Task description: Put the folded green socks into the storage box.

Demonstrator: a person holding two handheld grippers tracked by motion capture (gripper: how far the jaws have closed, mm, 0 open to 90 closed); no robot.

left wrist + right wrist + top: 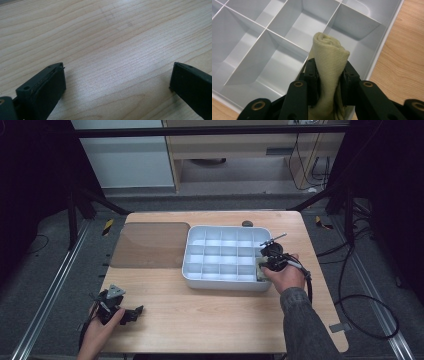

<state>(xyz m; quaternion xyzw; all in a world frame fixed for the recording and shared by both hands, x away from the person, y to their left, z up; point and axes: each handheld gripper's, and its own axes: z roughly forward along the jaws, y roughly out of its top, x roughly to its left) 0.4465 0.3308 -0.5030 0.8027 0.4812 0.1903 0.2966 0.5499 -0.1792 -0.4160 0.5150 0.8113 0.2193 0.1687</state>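
Two grippers are in use, and the high view shows them well apart: the left gripper (134, 311) rests low on the table (210, 320) near the person's edge, while the right gripper (263, 265) is held at the near right corner of the white divided tray (192, 247), with a pale bundle just ahead of its body. A brown translucent lid (150, 244) lies flat beyond and away from the left gripper, just beside the tray. In the left gripper view, the jaws stand wide apart with nothing between them, only bare wood grain of the table (112, 50) ahead. In the right gripper view, the right gripper (329, 82) is clamped narrowly on a rolled cream sock (329, 65), the roll standing upright between the pads with its coiled end pointing away from the hand. Directly beyond that end lies the tray (384, 37), and the roll sits over the divider between two end compartments nearest the tray's wall. Judgement: the step in hand is placing the sock into a compartment. To do it well, the roll should be shifted off the divider and centred over one cell, lowered until it bears on the floor, and only then released, so that it does not unroll or catch on a partition. No brand, label or legible writing is visible on any item.
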